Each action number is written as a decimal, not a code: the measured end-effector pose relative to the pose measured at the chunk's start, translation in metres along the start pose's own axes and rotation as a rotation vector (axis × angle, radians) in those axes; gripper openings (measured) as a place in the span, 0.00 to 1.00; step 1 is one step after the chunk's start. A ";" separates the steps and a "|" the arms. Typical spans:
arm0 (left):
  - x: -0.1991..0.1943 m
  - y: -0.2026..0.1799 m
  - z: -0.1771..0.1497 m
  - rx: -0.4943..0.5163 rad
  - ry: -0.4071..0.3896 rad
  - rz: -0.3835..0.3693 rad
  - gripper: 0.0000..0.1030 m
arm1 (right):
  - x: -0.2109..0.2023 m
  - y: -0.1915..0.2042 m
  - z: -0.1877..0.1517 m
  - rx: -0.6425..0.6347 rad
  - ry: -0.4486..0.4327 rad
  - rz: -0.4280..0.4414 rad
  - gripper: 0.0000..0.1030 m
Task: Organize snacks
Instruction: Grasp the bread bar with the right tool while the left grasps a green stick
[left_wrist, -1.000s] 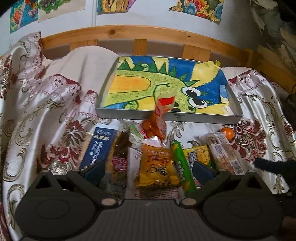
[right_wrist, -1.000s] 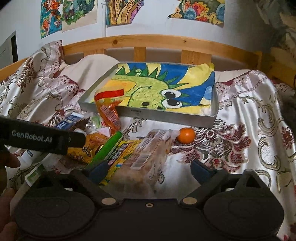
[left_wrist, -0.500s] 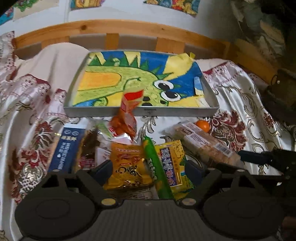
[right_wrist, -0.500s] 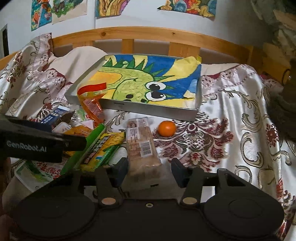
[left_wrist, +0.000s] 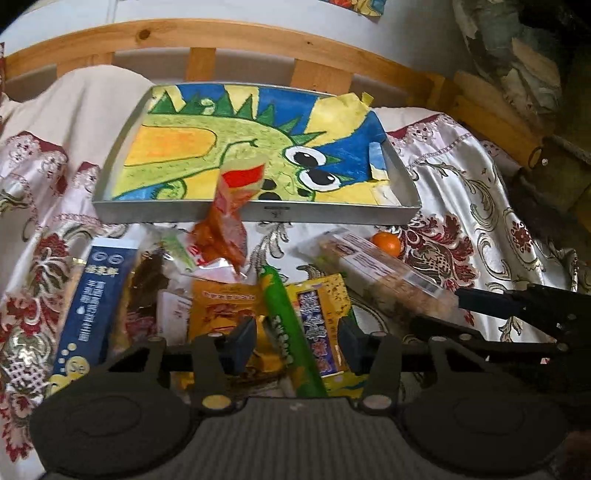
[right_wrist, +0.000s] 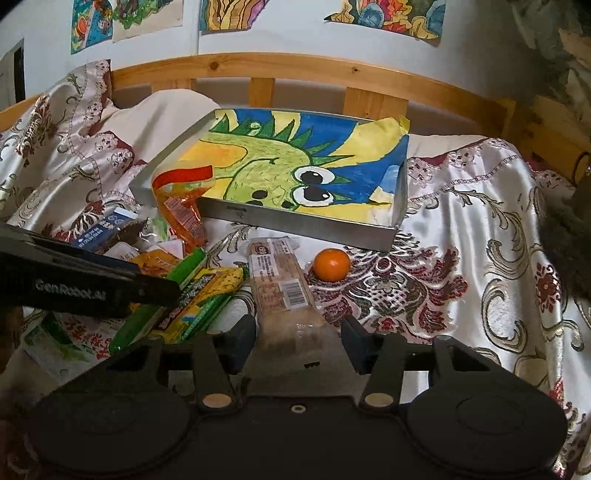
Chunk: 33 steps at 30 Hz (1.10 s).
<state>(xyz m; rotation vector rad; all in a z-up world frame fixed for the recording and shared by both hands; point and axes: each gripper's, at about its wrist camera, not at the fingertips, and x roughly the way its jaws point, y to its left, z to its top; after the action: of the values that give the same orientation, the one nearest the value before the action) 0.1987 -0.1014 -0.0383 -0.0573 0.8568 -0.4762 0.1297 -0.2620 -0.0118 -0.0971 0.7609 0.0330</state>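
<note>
— Bedspread (right_wrist: 461, 229) heaped with snacks (left_wrist: 221, 306) before the tray (right_wrist: 306, 225): why are both grippers low?
— To lift. Right gripper (right_wrist: 298, 341) just clamped the biscuit pack (right_wrist: 280, 280). Left gripper (left_wrist: 295, 341), just closing, straddles the green stick (left_wrist: 284, 317); grip unclear.

"GenRobot.AI" in pale letters runs along the side of the left gripper (right_wrist: 85, 291), seen from the right wrist cam. Blue box (left_wrist: 92, 306): white Chinese chars + "Se" in a bubble near its bottom, chars too blurred to read. Clear cracker pack (right_wrist: 280, 288) has a barcode label, digits illegible. Green tube (left_wrist: 286, 328): lettering, possibly Latin, unreadable.
</note>
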 end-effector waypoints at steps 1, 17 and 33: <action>0.003 0.000 0.001 -0.008 0.011 -0.005 0.52 | 0.001 0.000 0.000 0.001 -0.001 0.002 0.52; 0.030 0.015 0.015 -0.071 0.106 0.022 0.39 | 0.034 0.003 0.009 -0.063 -0.011 0.073 0.56; 0.032 0.009 0.019 -0.096 0.201 0.044 0.23 | 0.035 0.006 0.015 -0.073 0.047 0.124 0.45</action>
<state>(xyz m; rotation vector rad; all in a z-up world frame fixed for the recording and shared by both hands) 0.2342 -0.1097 -0.0507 -0.0796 1.0758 -0.4032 0.1648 -0.2545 -0.0261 -0.1203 0.8118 0.1771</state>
